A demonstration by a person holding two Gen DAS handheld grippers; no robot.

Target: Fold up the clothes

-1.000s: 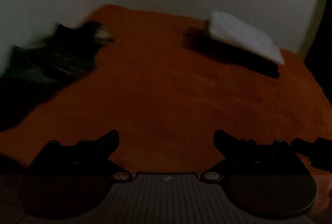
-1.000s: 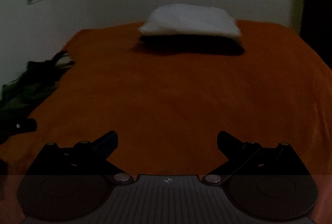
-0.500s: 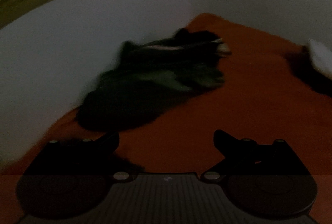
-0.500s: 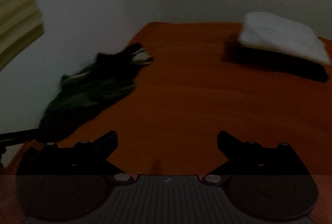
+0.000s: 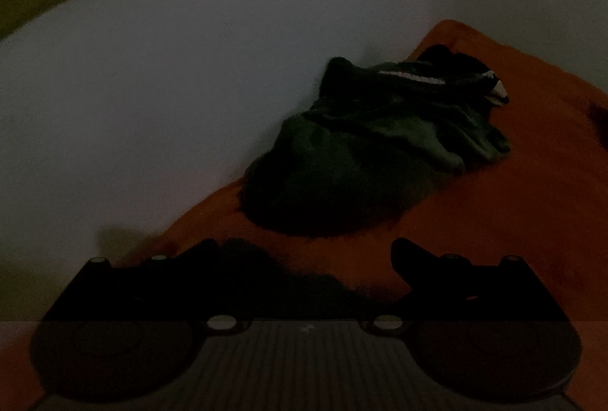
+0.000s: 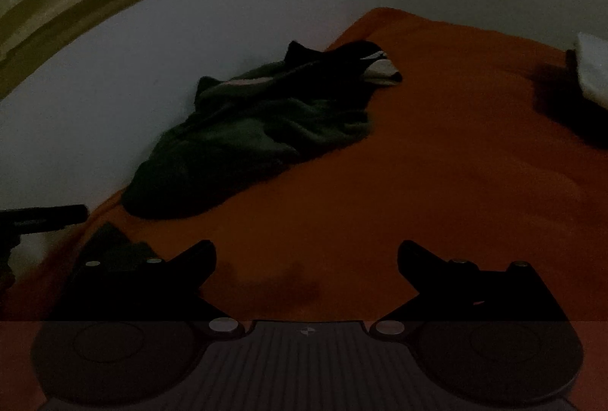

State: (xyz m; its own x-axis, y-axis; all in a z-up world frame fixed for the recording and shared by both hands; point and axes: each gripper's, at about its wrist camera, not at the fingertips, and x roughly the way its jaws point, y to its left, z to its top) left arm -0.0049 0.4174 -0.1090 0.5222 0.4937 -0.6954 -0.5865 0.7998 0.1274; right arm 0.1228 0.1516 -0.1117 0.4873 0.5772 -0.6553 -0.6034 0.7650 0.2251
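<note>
**On the orange bed, both grippers are swinging round to face the crumpled clothes**

On the orange bedspread [image 6: 437,183], against the pale wall [image 5: 171,88], the heap of dark clothes [image 5: 372,152] is now sitting square in front of both cameras — a second ago it was only a blur at the left edge of each view, with the white pillow [image 6: 592,72] holding the middle. The pillow is now sliding off to the far right of the right wrist view and is gone from the left one, so both hands are turning leftward, toward the wall side of the bed.

The left gripper [image 5: 304,251] is hovering near the heap's closest edge, its jaws standing wide apart with nothing between them. The right gripper [image 6: 306,255] is hanging farther back over bare bedspread, its jaws likewise spread and empty; the heap [image 6: 258,137] lies ahead and to its left. The left gripper's dark body [image 6: 41,217] is poking in at the left edge of the right wrist view.

The clothes are lying bunched, a dark green garment on top with a lighter stripe and a pale patch toward the far end; the light is too dim to tell how many pieces there are. Nothing is being held or spread yet, so the folding itself looks not yet begun — this turn reads as the approach to a first pick. The likely need is a pinch on an outer edge, then a pull onto the open bedspread.
</note>
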